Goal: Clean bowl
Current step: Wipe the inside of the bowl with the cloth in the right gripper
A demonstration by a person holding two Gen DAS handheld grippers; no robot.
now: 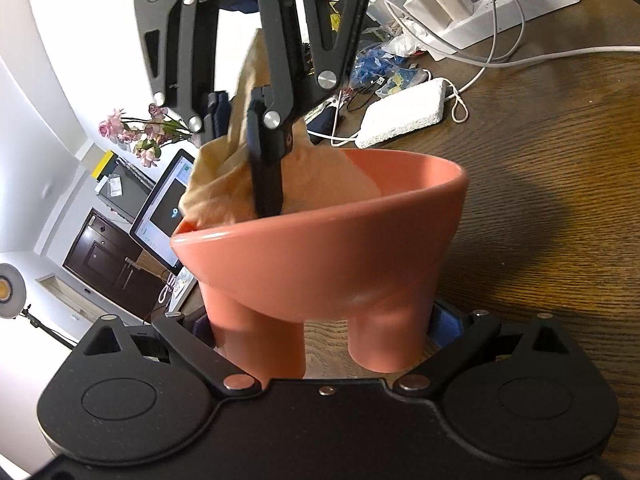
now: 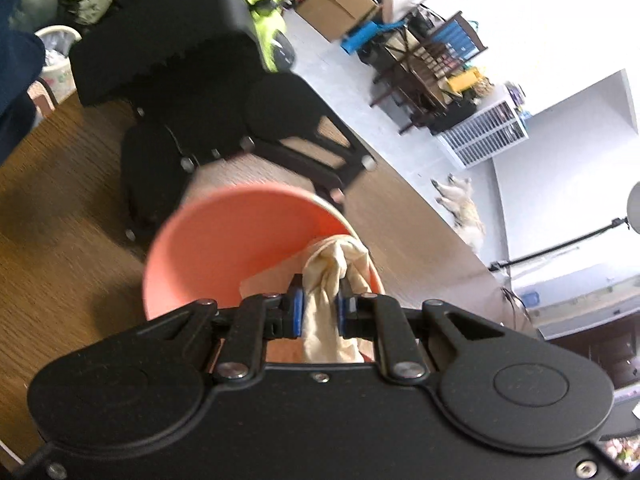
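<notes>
A salmon-pink bowl (image 1: pixel 320 248) with stubby legs is held off the wooden table, tilted. My left gripper (image 1: pixel 320 332) is shut on its legs, with blue pads at both sides. My right gripper (image 2: pixel 320 312) is shut on a beige cloth (image 2: pixel 332 280) and presses it inside the bowl (image 2: pixel 224 248) near its rim. In the left wrist view the right gripper (image 1: pixel 268 200) comes down from above into the bowl, with the cloth (image 1: pixel 220 188) bunched around its fingers. In the right wrist view the left gripper's black body (image 2: pixel 192 128) shows behind the bowl.
The wooden table (image 1: pixel 540 200) carries a white sponge-like block (image 1: pixel 404 114), a power strip with chargers and cables (image 1: pixel 500 4), and a laptop (image 1: pixel 168 216) at the far edge. Shelves, boxes and a lamp stand fill the room beyond the table.
</notes>
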